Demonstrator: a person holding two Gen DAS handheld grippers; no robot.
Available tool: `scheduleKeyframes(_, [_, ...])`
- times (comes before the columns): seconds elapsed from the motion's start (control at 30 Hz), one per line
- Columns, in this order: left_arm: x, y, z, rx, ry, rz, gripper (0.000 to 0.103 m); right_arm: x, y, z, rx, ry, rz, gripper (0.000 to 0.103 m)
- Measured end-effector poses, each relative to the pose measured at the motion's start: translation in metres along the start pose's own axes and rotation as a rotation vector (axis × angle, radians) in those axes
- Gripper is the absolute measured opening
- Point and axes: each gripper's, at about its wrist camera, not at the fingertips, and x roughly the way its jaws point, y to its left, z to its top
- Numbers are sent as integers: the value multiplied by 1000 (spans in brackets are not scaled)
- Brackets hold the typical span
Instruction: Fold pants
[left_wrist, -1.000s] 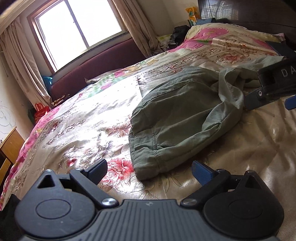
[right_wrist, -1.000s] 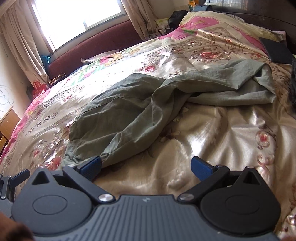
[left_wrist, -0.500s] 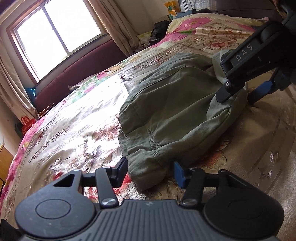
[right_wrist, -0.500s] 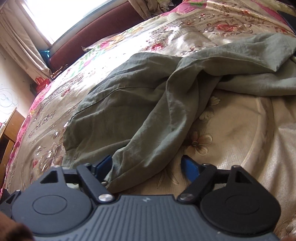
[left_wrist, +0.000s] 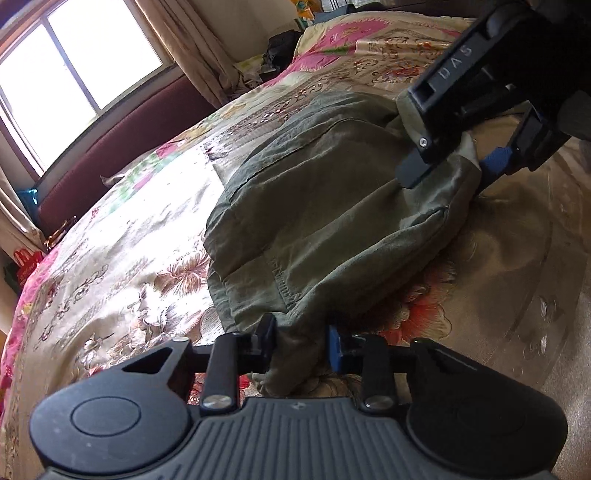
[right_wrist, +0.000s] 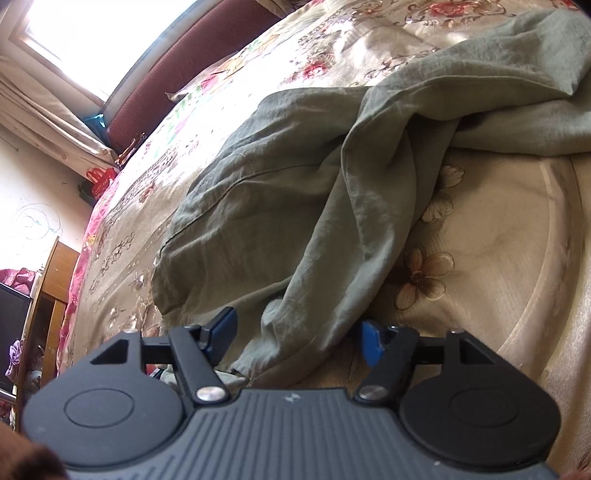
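Olive green pants (left_wrist: 325, 221) lie crumpled on a floral bedspread (left_wrist: 122, 266). My left gripper (left_wrist: 301, 341) has its jaws close around a hem corner of the pants, with a narrow gap filled by cloth. My right gripper (right_wrist: 299, 332) straddles another edge of the pants (right_wrist: 295, 206), its jaws partly open with the cloth between them. In the left wrist view the right gripper (left_wrist: 450, 170) shows at the upper right, over the far side of the pants. One leg (right_wrist: 498, 85) trails off to the right.
A dark red headboard or bench (left_wrist: 122, 147) and a bright window (left_wrist: 74, 81) with curtains stand beyond the bed. A wooden cabinet (right_wrist: 48, 295) is at the left. A pink floral pillow (left_wrist: 351, 33) and clutter lie at the bed's far end.
Both grippers have moved down and forward onto the pants' edges. The left jaws have narrowed from wide open to nearly shut on cloth. The right jaws have also narrowed around the fabric.
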Motion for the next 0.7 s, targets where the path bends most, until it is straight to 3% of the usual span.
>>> scheduleKeyframes(0.03, [0,5,1,-13,6,3,37,0,0,1,11,28,16,27])
scheduleKeyframes(0.07, [-3,9,2,-22,5,4,32,-1,0,0,34,51,46,15])
scheduleKeyframes(0.27, [-68,48,-22,-115,-39,-33,30,-48,36,-30,-50,70,177,12])
scheduleKeyframes(0.43, [-130,57,-77,-112,14,-9,30,-72,64,-108,-72,242,297,12])
scheduleKeyframes(0.57, [-143,43,-130,-66,152,13,33,-53,60,-175,-58,420,238,17])
scheduleKeyframes(0.63, [-147,32,-143,-35,167,45,36,-59,56,-184,-54,401,227,15])
scheduleKeyframes(0.7, [-157,28,-144,-27,147,62,37,-73,60,-173,-89,367,223,20])
